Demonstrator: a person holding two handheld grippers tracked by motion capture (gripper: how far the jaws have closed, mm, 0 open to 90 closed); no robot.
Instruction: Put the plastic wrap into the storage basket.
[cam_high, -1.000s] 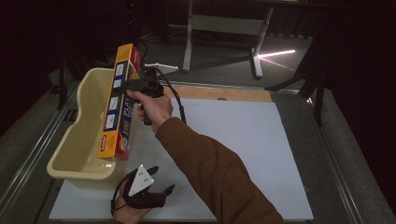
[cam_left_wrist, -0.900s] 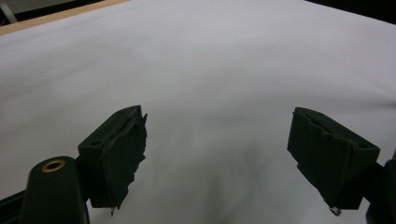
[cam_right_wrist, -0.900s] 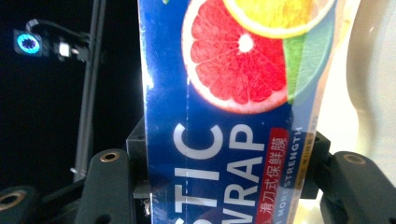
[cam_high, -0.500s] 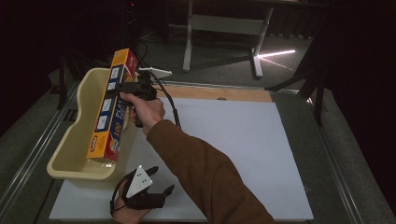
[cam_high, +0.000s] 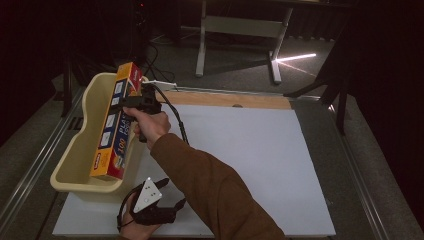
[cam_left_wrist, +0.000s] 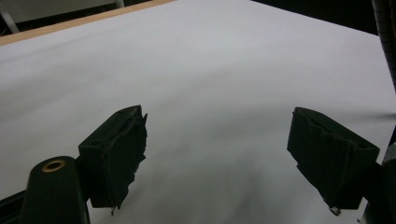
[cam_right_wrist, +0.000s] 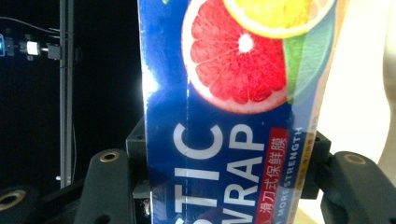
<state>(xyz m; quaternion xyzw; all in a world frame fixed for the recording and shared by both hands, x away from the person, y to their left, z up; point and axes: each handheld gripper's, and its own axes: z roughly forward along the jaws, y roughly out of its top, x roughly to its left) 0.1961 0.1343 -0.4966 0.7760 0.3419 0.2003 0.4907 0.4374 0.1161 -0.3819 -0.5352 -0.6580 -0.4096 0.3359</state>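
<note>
Now right claw (cam_high: 131, 100) clamped on wrap box (cam_high: 116, 127); left claw (cam_left_wrist: 224, 158) wide open, empty. We risk long box tipping over tub (cam_high: 70, 172) rim.

On the white table (cam_high: 260, 165), the right gripper (cam_high: 131, 102) is clamped on a long plastic wrap box (cam_high: 116, 127), which slants with its lower end down in the cream tub (cam_high: 75, 155) and its upper end pointing toward twelve o'clock above the far rim. The tub sits at the table's nine o'clock edge. At about six o'clock from the tub, the left gripper (cam_high: 170, 192) rests low over the bare table, its jaws spread toward three o'clock.
</note>
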